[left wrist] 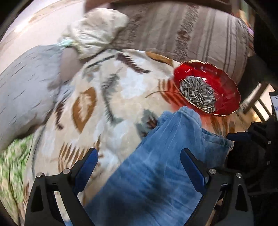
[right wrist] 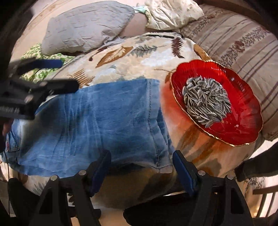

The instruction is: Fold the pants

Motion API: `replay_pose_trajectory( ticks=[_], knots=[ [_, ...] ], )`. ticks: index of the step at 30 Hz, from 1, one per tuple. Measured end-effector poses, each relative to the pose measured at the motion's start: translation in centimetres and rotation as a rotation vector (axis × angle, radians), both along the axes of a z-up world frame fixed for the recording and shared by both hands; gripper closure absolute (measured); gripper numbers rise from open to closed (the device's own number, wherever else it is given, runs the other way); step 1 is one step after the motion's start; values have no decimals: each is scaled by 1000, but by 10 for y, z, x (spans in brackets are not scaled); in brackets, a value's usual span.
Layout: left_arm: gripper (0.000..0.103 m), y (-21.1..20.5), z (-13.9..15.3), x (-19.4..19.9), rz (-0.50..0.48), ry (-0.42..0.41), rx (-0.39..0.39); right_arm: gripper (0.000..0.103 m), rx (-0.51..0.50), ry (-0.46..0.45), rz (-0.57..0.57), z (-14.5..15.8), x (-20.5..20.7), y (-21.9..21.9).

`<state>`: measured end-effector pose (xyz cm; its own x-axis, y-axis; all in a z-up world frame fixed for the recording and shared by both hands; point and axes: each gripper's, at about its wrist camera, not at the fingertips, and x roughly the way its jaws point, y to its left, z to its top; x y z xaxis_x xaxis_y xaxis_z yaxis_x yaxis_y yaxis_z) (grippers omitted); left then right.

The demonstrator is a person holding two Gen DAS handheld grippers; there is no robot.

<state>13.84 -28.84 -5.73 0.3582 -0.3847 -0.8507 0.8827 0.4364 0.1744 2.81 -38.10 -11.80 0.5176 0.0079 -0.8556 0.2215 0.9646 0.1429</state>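
Note:
Blue denim pants (right wrist: pixel 97 121) lie folded on a leaf-patterned blanket (right wrist: pixel 130 57) on a bed. They also show in the left wrist view (left wrist: pixel 156 173), blurred. My left gripper (left wrist: pixel 139 154) is open and empty, just above the pants; it also appears in the right wrist view (right wrist: pixel 66 74) at the left, over the pants' far edge. My right gripper (right wrist: pixel 141 156) is open and empty at the pants' near hem edge. It shows at the right edge of the left wrist view (left wrist: pixel 243 139).
A red glass plate (right wrist: pixel 243 125) holding sunflower seeds (right wrist: pixel 206 106) sits on the blanket right of the pants, close to them; it also shows in the left wrist view (left wrist: pixel 225 90). A grey pillow (right wrist: pixel 83 27), a cream pillow (right wrist: pixel 173 13) and a striped cushion (right wrist: pixel 243 43) lie behind.

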Motion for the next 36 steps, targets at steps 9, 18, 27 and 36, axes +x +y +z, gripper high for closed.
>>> replay_pose_trajectory(
  ticks=[9,18,27,36],
  knots=[
    [8,-57,-27,13,-177,23,83,27,21,46,-57,-12,6,-4],
    [8,-79,-47,20,-259,39,135,27,15,71,-77,-17,14,-5],
    [8,-103,-61,29,-387,69,202,27,21,88,-92,-21,21,-8],
    [0,-120,-91,37,-455,121,295,23,50,112,-106,-40,30,-20]
  ],
)
